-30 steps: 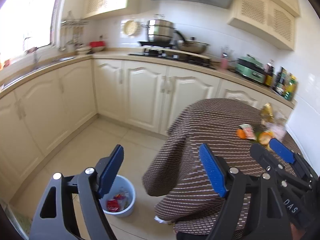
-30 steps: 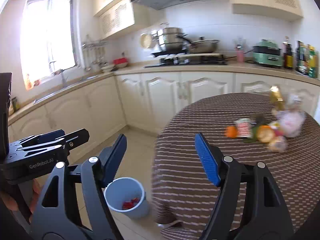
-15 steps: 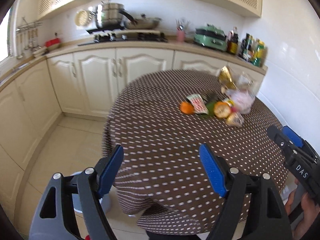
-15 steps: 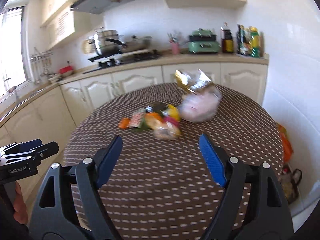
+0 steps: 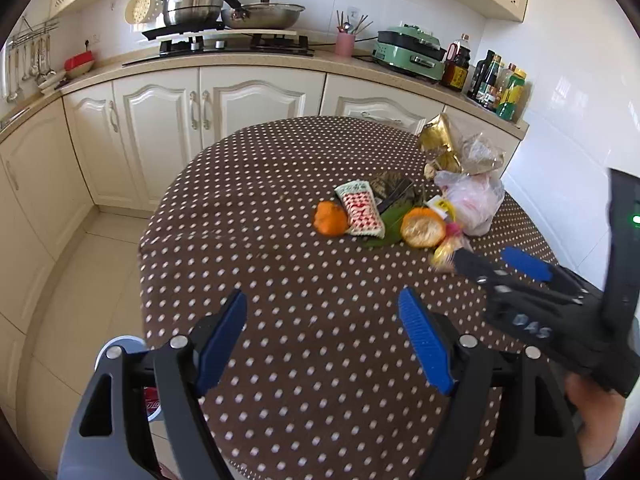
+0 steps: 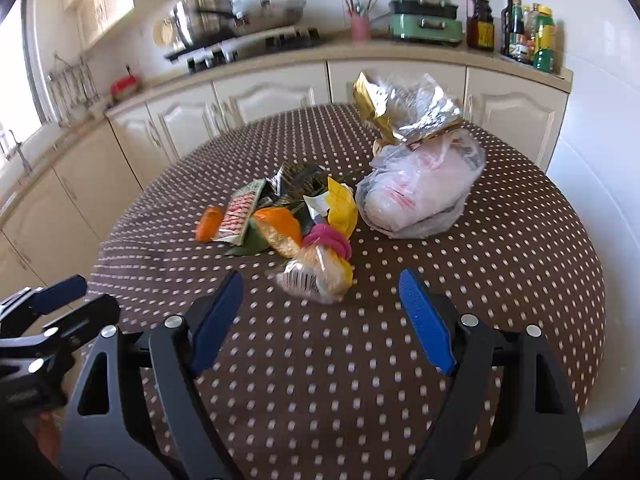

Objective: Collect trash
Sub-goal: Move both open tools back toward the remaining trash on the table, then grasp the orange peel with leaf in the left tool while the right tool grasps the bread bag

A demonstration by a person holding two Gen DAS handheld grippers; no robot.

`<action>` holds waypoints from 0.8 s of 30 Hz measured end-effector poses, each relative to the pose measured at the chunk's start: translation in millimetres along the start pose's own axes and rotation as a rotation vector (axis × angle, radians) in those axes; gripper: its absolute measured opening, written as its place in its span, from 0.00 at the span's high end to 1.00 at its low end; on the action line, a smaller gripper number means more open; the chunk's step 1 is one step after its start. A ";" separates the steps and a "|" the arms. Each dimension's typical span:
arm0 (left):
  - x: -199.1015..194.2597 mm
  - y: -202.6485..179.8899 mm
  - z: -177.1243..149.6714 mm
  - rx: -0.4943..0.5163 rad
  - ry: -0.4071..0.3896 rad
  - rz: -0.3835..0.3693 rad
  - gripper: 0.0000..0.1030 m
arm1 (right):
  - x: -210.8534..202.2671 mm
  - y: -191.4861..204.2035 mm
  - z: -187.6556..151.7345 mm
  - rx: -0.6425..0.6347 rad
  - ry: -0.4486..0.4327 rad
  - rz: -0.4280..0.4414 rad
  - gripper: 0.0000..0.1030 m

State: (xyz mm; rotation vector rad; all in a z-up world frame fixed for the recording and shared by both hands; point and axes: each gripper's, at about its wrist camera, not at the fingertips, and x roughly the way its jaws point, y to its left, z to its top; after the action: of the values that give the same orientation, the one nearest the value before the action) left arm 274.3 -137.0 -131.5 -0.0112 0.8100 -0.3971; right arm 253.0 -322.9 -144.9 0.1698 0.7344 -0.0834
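Observation:
A heap of trash lies on the round brown dotted table [image 5: 256, 184]: an orange peel [image 5: 330, 219], a red-and-white wrapper [image 5: 360, 208], a second peel [image 5: 423, 227], a white plastic bag [image 5: 470, 200] and a gold foil bag [image 5: 440, 136]. My left gripper [image 5: 320, 300] hovers open over the table's near side, short of the heap. My right gripper [image 6: 320, 280] is open too, just before a clear crumpled wrapper [image 6: 316, 276], with a pink scrap [image 6: 326, 240] and a yellow wrapper [image 6: 342, 204] behind it. Nothing sits between either pair of fingers. The light bin [image 5: 120, 346] shows on the floor, partly behind my left finger.
Cream cabinets [image 5: 180, 120] and a counter ring the table. On the counter stand a stove with pots [image 5: 200, 4], a green cooker [image 5: 412, 48] and bottles [image 5: 500, 84]. A white tiled wall [image 5: 568, 128] lies close on the right. Tiled floor [image 5: 80, 264] opens to the left.
Both grippers swung from the bin on the floor to the right and came down over the table toward the trash heap. Both stay empty; the right gripper's jaws widened slightly.

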 end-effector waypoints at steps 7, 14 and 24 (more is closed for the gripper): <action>22.1 -17.0 24.3 0.032 0.007 -0.023 0.26 | 32.8 -12.6 8.3 0.017 0.099 0.061 0.64; 50.5 -41.2 44.5 0.042 0.038 -0.099 0.26 | -5.5 -29.1 -2.7 0.055 -0.035 0.028 0.65; 96.7 -60.7 62.6 0.006 0.115 -0.160 0.26 | -17.6 -51.1 -3.9 0.175 -0.086 0.054 0.66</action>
State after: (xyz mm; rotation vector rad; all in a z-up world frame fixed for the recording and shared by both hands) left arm 357.8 -235.8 -146.4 -0.0484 0.9241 -0.5551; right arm 230.5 -372.1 -142.3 0.3511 0.6358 -0.1031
